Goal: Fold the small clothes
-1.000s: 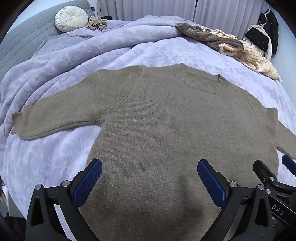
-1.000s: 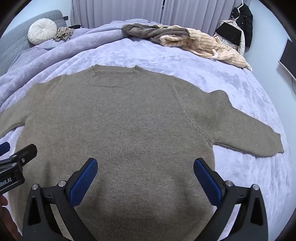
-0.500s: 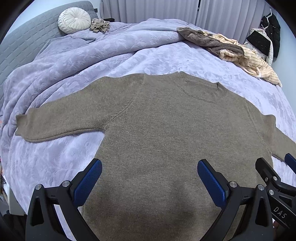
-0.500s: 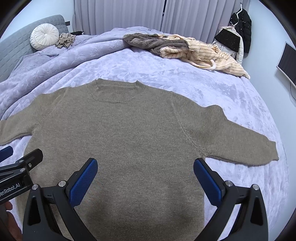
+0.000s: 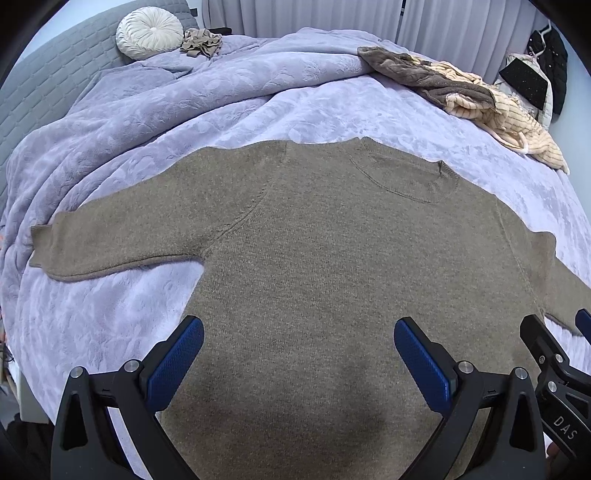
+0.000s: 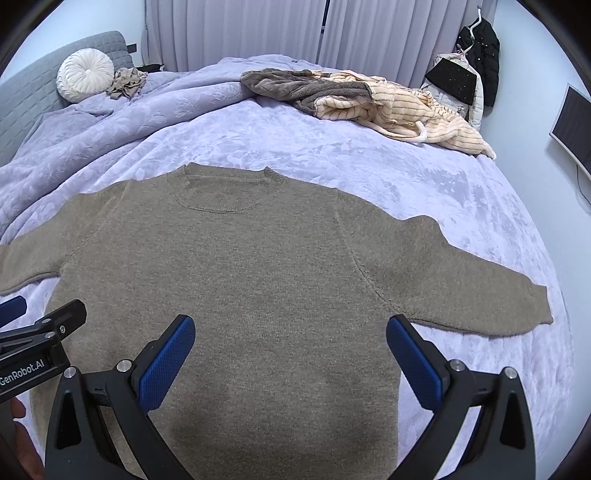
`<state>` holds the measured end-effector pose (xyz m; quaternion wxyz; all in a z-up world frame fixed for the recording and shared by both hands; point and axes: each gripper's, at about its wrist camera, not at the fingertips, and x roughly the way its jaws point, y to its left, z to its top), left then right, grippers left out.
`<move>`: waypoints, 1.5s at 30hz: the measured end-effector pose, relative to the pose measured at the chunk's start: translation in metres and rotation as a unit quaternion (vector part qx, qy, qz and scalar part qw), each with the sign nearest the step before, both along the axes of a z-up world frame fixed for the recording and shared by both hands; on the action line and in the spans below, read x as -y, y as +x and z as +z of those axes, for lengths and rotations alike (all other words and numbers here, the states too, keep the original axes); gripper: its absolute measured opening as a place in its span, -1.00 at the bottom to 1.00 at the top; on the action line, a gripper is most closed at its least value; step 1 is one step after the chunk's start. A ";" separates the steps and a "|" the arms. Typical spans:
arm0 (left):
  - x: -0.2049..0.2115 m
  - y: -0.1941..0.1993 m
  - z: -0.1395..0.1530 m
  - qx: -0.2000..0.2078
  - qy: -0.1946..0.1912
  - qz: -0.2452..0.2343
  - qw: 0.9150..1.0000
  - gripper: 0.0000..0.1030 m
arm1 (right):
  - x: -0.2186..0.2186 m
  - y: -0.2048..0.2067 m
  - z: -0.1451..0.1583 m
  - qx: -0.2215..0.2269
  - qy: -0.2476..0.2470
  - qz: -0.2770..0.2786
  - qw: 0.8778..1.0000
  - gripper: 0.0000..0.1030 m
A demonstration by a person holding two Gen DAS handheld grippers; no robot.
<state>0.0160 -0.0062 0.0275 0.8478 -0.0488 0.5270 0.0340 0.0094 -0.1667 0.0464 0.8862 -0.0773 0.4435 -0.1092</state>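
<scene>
An olive-brown knit sweater (image 5: 332, 266) lies flat on the bed, front up, both sleeves spread out to the sides; it also shows in the right wrist view (image 6: 240, 280). My left gripper (image 5: 299, 354) is open and empty, held above the sweater's lower body. My right gripper (image 6: 290, 350) is open and empty above the same area, a little to the right. Each gripper shows at the edge of the other's view. The sweater's bottom hem is hidden below both grippers.
A lilac blanket (image 5: 147, 110) covers the bed (image 6: 480, 192). A pile of brown and cream striped clothes (image 6: 369, 99) lies at the far right. A round white cushion (image 5: 149, 33) and a small crumpled cloth (image 5: 201, 40) sit by the grey headboard. Dark clothes (image 6: 480, 62) hang at the back right.
Both grippers have pulled back and risen a little from the sweater, so more of the bed shows. The sweater has not moved. Both stay open.
</scene>
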 end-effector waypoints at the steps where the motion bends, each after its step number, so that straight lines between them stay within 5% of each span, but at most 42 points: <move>1: 0.000 0.000 0.000 0.004 0.001 0.002 1.000 1.00 | 0.001 0.000 0.000 0.000 0.000 -0.001 1.000 1.00; 21: 0.010 -0.002 0.013 0.019 -0.004 -0.009 1.000 1.00 | 0.004 -0.007 0.023 0.018 -0.009 -0.002 1.000 1.00; 45: 0.206 0.050 -0.003 -0.015 0.027 -0.130 0.991 1.00 | 0.214 -0.012 0.032 0.026 -0.010 -0.152 0.988 1.00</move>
